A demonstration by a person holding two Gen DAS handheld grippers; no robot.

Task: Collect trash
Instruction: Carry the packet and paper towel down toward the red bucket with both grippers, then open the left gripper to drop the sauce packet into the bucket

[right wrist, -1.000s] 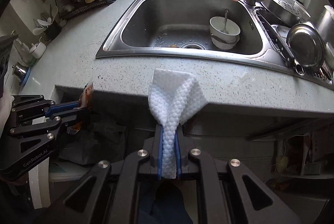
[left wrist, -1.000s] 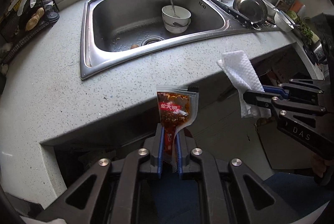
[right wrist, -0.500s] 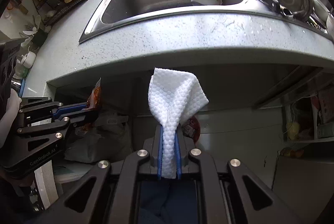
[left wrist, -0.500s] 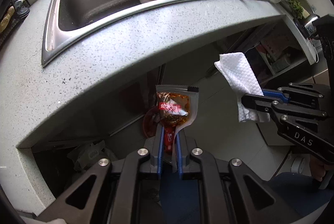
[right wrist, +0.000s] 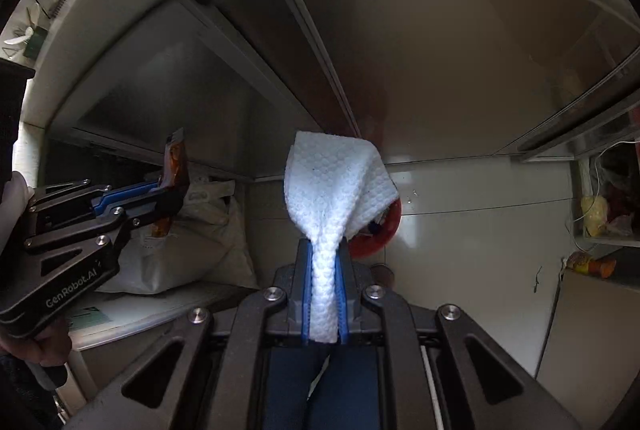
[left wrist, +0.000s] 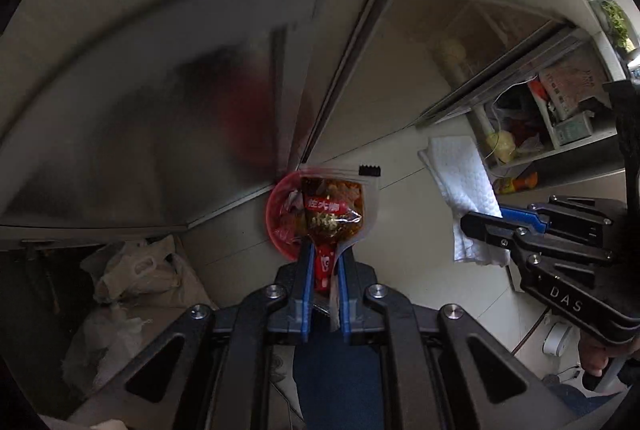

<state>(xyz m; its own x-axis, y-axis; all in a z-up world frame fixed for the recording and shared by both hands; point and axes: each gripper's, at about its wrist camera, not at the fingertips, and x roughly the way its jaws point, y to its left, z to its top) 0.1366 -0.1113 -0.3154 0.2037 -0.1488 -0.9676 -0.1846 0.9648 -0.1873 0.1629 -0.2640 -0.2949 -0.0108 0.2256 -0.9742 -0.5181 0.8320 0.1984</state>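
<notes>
My left gripper is shut on a clear sauce packet with red-brown contents, which stands up from the jaws. Behind the packet on the floor sits a red bin with scraps inside, mostly hidden by it. My right gripper is shut on a crumpled white paper towel, and the red bin peeks out from behind the towel. Each gripper shows in the other's view: the right gripper with the towel at right, the left gripper with the packet at left.
Metal cabinet doors under the counter fill the background. Pale plastic bags lie on the floor at left. Open shelves with clutter stand at right. A white round object rests on the tiled floor.
Both grippers have dropped from counter height to below the counter edge, each keeping its item. The sink and worktop have left view; cabinet doors, floor and the red bin now show.
</notes>
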